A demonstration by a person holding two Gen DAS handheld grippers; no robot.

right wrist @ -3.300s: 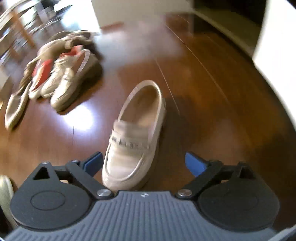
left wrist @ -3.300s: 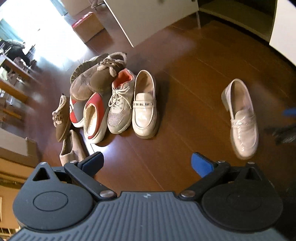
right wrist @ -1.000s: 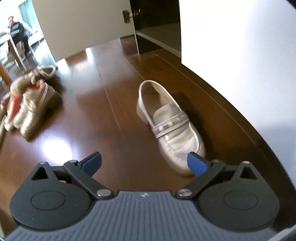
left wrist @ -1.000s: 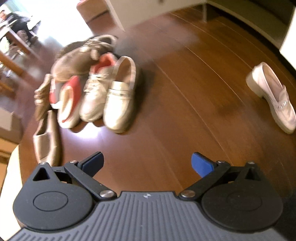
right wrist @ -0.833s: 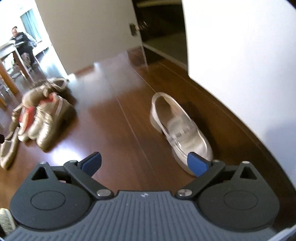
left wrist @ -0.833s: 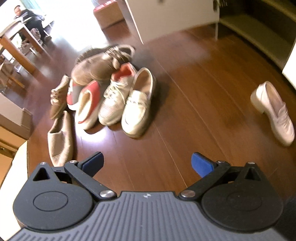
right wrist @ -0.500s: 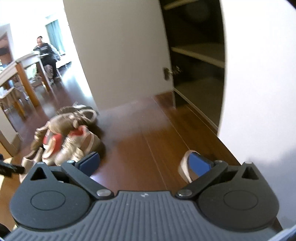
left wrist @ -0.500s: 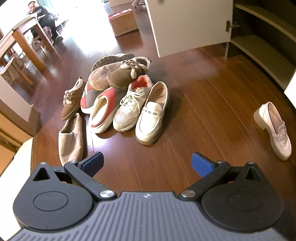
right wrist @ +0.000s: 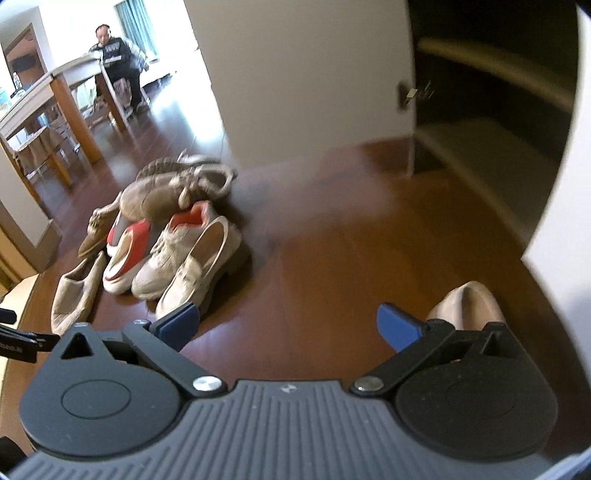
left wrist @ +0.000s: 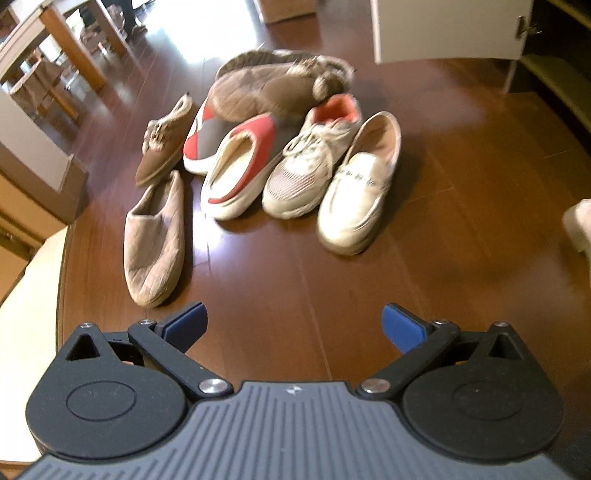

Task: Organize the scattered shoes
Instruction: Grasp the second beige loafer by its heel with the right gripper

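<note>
A heap of shoes lies on the dark wood floor ahead of both grippers. In the left wrist view a cream loafer [left wrist: 360,184], a white sneaker [left wrist: 314,166], a red-and-white slipper [left wrist: 240,170], brown fuzzy shoes [left wrist: 280,86] and a beige quilted slipper [left wrist: 157,236] show. My left gripper [left wrist: 293,323] is open, empty, short of the heap. The matching cream loafer [right wrist: 467,301] lies apart, just beyond my right gripper's right finger; its edge [left wrist: 580,221] shows at the left view's right side. My right gripper [right wrist: 288,321] is open and empty. The heap [right wrist: 166,243] sits to its left.
An open cabinet with shelves [right wrist: 491,110] stands at the back right behind a white door [right wrist: 306,74]. A white panel [right wrist: 576,221] rises close on the right. A wooden table [right wrist: 55,88] with a seated person [right wrist: 116,55] is far left. A cardboard box [left wrist: 284,9] sits beyond the heap.
Both grippers turned and tilted toward the heap, which now looks nearer in both views. The separate loafer slid to the right edge of the left view. Both grippers stayed open.
</note>
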